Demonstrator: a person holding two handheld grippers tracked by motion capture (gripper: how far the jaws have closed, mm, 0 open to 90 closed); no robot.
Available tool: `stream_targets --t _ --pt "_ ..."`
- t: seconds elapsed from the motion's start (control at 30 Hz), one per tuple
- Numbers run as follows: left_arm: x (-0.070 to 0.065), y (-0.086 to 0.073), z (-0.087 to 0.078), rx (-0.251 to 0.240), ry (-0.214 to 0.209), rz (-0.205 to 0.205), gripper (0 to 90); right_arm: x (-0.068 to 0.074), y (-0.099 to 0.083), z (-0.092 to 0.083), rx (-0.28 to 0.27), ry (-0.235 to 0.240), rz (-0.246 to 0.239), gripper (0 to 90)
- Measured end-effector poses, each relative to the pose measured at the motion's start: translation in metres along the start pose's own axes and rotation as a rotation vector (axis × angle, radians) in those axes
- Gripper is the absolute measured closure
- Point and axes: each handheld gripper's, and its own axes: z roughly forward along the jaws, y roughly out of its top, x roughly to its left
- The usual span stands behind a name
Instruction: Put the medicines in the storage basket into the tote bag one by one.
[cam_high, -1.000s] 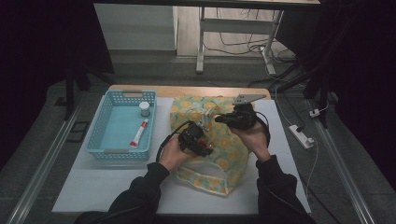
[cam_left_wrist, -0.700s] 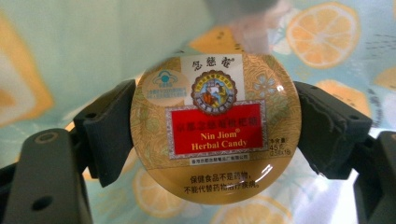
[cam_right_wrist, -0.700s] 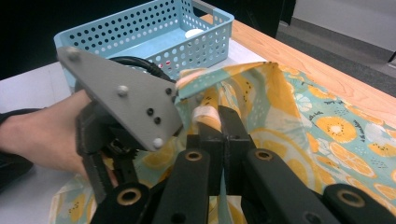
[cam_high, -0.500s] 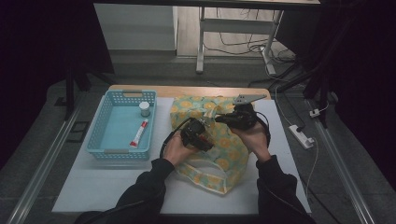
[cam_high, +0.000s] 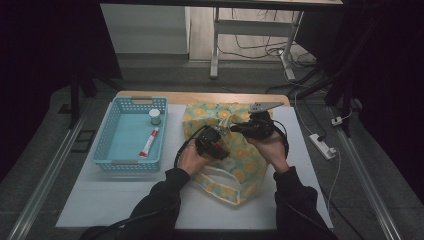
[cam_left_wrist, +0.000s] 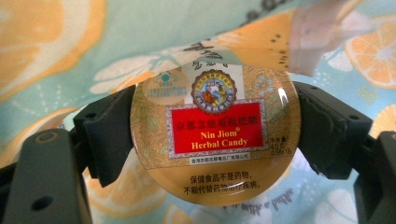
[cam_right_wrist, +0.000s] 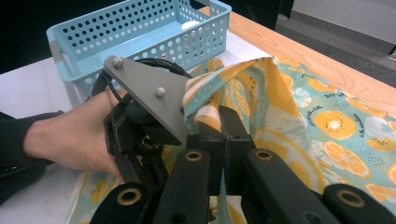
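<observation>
From the high view, a fruit-print cloth bag (cam_high: 235, 150) lies on the white table (cam_high: 100, 205), right of a blue basket (cam_high: 112, 150) that holds a small white jar (cam_high: 155, 116) and a red-and-white tube (cam_high: 149, 142). The left gripper (cam_high: 216, 145) sits over the bag's near-left part, and the right gripper (cam_high: 240, 128) is just beyond it to the right, over the bag's middle; their tips are near each other.

In the left gripper view, the two black jaws clamp a round gold candy tin (cam_left_wrist: 215, 135) by its left and right edges, label facing the camera. The bag's cloth (cam_left_wrist: 116, 42) lies close behind and over the tin's top edge.

In the right gripper view, the jaws are pressed together on a raised fold of the bag's rim (cam_right_wrist: 233, 88). The left gripper (cam_right_wrist: 140, 126) and its hand (cam_right_wrist: 70, 135) are at the left, just beside that fold, with the basket (cam_right_wrist: 140, 32) beyond them
</observation>
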Motion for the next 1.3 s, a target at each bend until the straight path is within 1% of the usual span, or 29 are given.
stream_targets --t 0.07,0.13,0.17,0.23,0.33,0.4,0.47,0.53,0.57,0.63,0.67,0.83,0.93,1.0,1.17,1.2,1.27,1.3 --pt "0.000 0.000 0.002 -0.004 0.004 -0.001 20.3 0.000 0.000 0.000 0.001 -0.001 0.001 90.0" --pt "0.001 -0.001 0.003 -0.001 0.001 0.009 20.1 -0.001 -0.001 0.000 0.000 0.000 0.003 90.0" --pt "0.000 -0.001 0.004 -0.009 0.002 0.002 20.0 -0.001 -0.001 0.000 0.000 -0.001 0.003 90.0" --pt "0.000 -0.002 0.005 -0.011 -0.003 0.003 19.0 -0.002 -0.001 0.000 0.001 -0.001 0.005 90.0" --pt "0.001 -0.003 0.002 -0.027 -0.018 -0.007 14.2 -0.003 -0.002 0.000 0.003 -0.003 0.008 90.0" --pt "0.001 -0.003 0.000 -0.038 -0.011 -0.015 12.2 -0.004 -0.002 0.000 0.002 -0.003 0.011 90.0" --pt "0.001 -0.003 -0.002 -0.042 -0.020 -0.018 9.5 -0.004 -0.003 -0.001 0.001 -0.004 0.014 90.0" --pt "0.000 -0.004 -0.005 -0.048 -0.019 -0.016 7.6 -0.005 -0.003 -0.001 0.000 -0.004 0.015 90.0" --pt "0.000 -0.004 -0.007 -0.056 -0.030 -0.022 6.9 -0.005 -0.003 -0.001 0.001 -0.005 0.014 90.0" --pt "0.000 -0.005 -0.010 -0.064 -0.052 -0.032 4.5 -0.006 -0.004 -0.001 0.002 -0.006 0.016 90.0" --pt "-0.001 -0.006 -0.012 -0.067 -0.054 -0.039 3.3 -0.006 -0.004 -0.001 0.003 -0.007 0.017 90.0" --pt "-0.005 -0.008 -0.026 -0.088 -0.085 -0.039 0.2 -0.007 -0.004 -0.001 0.003 -0.010 0.016 90.0" --pt "-0.007 -0.008 -0.035 -0.092 -0.098 -0.027 0.0 -0.007 -0.004 -0.001 0.003 -0.011 0.016 90.0" --pt "-0.009 -0.009 -0.042 -0.107 -0.110 -0.029 0.0 -0.007 -0.004 -0.001 0.003 -0.012 0.016 90.0" --pt "-0.007 -0.014 -0.058 -0.146 -0.148 -0.046 0.0 -0.007 -0.004 -0.002 0.001 -0.011 0.013 90.0" --pt "-0.007 -0.015 -0.061 -0.154 -0.159 -0.056 0.0 -0.007 -0.004 -0.002 0.001 -0.012 0.013 90.0" --pt "-0.006 -0.018 -0.067 -0.158 -0.187 -0.060 0.1 -0.007 -0.004 -0.002 0.001 -0.012 0.012 90.0" --pt "-0.005 -0.019 -0.069 -0.160 -0.193 -0.058 0.1 -0.007 -0.004 -0.002 0.002 -0.013 0.013 90.0"
